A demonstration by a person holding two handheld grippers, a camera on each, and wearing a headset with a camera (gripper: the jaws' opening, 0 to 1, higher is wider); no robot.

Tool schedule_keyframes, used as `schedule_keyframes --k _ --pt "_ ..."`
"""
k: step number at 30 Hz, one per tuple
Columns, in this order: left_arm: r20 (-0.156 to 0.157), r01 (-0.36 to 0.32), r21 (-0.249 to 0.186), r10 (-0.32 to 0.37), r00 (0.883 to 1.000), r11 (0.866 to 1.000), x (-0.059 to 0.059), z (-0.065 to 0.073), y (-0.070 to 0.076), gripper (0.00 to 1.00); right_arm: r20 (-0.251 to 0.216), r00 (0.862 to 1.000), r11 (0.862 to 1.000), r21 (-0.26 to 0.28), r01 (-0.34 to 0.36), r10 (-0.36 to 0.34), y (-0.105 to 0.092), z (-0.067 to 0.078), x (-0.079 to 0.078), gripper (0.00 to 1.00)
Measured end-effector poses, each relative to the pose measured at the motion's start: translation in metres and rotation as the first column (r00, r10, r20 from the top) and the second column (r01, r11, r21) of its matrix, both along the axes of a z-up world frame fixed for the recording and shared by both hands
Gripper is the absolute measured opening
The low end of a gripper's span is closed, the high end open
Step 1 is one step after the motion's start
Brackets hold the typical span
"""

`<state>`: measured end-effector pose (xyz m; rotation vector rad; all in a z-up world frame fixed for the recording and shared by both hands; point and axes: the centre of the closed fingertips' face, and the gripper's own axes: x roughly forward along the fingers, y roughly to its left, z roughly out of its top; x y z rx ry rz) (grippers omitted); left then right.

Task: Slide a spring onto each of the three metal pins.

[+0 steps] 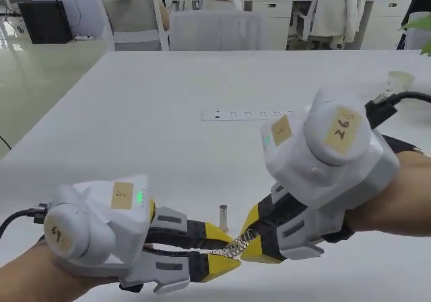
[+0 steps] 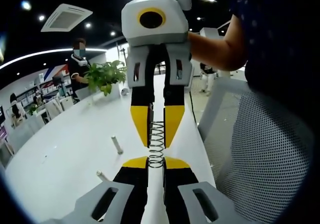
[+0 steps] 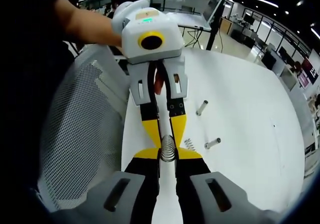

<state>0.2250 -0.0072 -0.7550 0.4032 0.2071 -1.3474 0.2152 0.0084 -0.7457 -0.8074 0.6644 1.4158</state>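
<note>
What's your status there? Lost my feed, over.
Left gripper, right gripper both shut on one spring, tip to tip. Spring off any pin; upright pin just beyond. Second spring loose on table, not blocking.

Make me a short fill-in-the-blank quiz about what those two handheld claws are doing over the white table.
1. The left gripper and the right gripper each clamp one end of the same ____.
2. Every jaw ends in a ____ tip.
3. In the right gripper view, a loose spring lies on the table beside a metal ____.

Missing words: spring; yellow; pin.
</note>
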Motion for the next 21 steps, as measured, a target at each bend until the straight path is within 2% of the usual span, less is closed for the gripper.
schedule_keyframes --k 8,21 --pt "-0.005 0.003 0.0 -0.003 1.0 1.0 0.0006 -0.0017 -0.0037 0.02 0.007 1.0 0.999 -0.032 -0.005 0.005 -0.0004 0.0002 0.0006 0.08" --pt "-0.012 0.011 0.011 -0.011 1.0 1.0 -0.0011 -0.0056 -0.0063 0.03 0.003 1.0 0.999 -0.04 -0.01 0.01 -0.0008 0.0009 -0.0014 0.08"
